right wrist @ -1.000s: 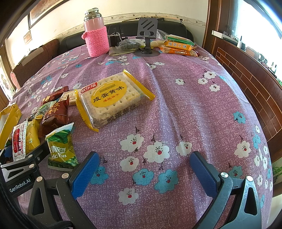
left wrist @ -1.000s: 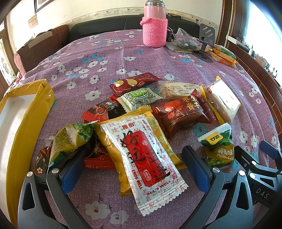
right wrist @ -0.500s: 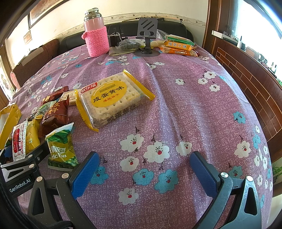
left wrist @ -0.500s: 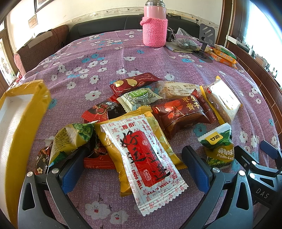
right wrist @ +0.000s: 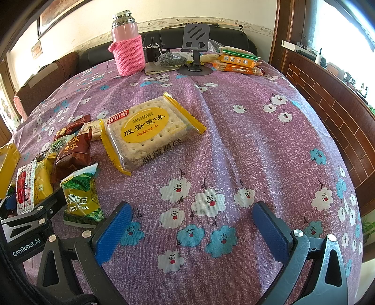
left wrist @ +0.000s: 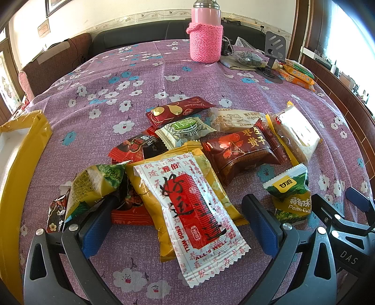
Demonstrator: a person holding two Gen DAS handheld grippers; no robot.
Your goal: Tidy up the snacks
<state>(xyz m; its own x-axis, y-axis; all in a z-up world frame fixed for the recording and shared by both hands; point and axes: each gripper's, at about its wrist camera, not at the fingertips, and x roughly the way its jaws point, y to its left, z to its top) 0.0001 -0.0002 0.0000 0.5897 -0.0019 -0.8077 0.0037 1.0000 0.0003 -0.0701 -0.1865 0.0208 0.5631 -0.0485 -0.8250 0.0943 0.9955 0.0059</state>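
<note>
Now your left gripper (left wrist: 175,225) stands wide open over the white and red packet (left wrist: 187,211), which lies between its fingers with its long axis running straight away from you; your right gripper (right wrist: 189,227) is open and empty over bare cloth, with the cracker pack (right wrist: 147,131) well ahead to its left; the left is nearer.

Your floral purple tablecloth (right wrist: 246,131), snack packets (left wrist: 187,187) heaped between your left jaws, cracker pack (right wrist: 147,133) ahead of your right jaws, pink flask (right wrist: 127,50) far beyond.

I'm in a home living room — floral tablecloth (right wrist: 246,131), dark sofa (left wrist: 140,32), framed picture (right wrist: 58,14), knit-sleeved flask (right wrist: 126,42).
</note>
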